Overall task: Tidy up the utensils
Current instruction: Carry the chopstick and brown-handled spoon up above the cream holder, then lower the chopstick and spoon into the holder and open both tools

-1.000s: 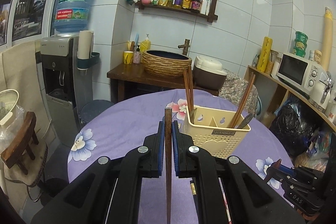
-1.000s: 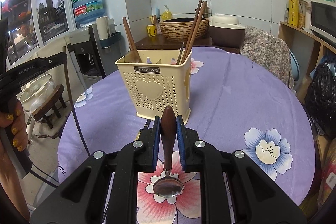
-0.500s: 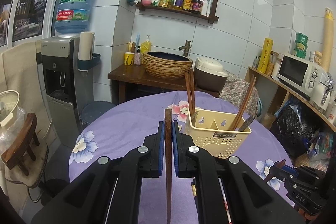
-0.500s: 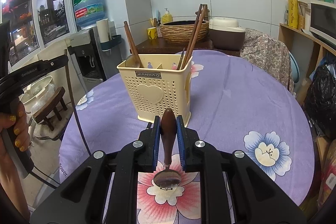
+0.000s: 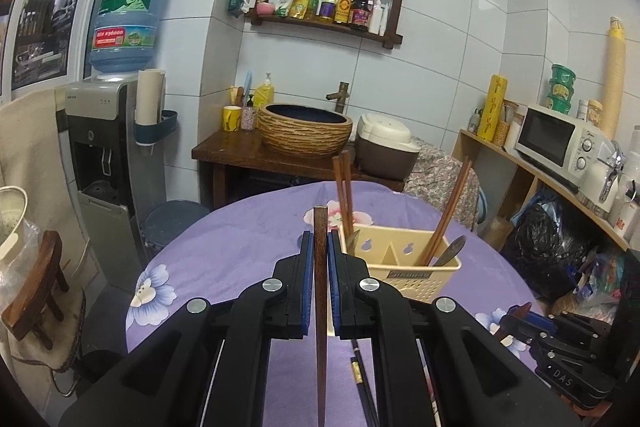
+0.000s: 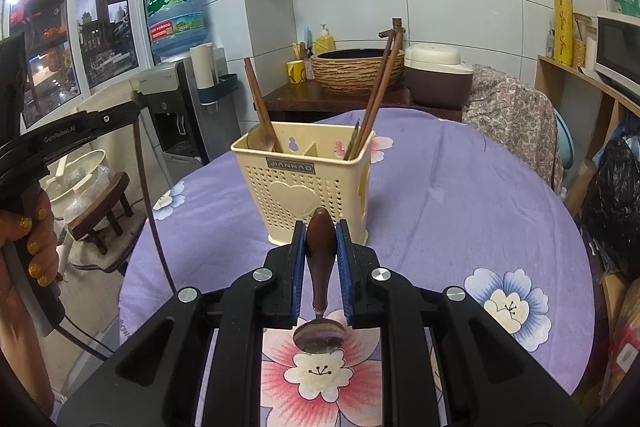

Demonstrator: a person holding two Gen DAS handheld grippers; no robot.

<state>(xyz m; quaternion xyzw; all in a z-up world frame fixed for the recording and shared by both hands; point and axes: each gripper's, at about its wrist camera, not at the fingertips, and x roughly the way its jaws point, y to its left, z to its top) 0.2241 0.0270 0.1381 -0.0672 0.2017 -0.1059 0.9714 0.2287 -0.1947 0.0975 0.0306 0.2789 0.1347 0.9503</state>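
Caddy (image 6: 308,179) stands dead ahead at centre frame of the right gripper (image 6: 321,263), clamped on an upright spoon (image 6: 320,279), while the left gripper (image 5: 320,279) pinches a chopstick (image 5: 320,307)

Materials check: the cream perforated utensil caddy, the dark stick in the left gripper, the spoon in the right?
Cream perforated utensil caddy: looks like moulded plastic, matte, with punched holes, an embossed heart and a label plate.
Dark brown chopstick clamped in the left gripper: probably wood, squared end, faint grain; lacquer unclear.
Spoon clamped in the right gripper: glossy brown handle, likely polished wood; the shiny reflective bowl suggests metal.
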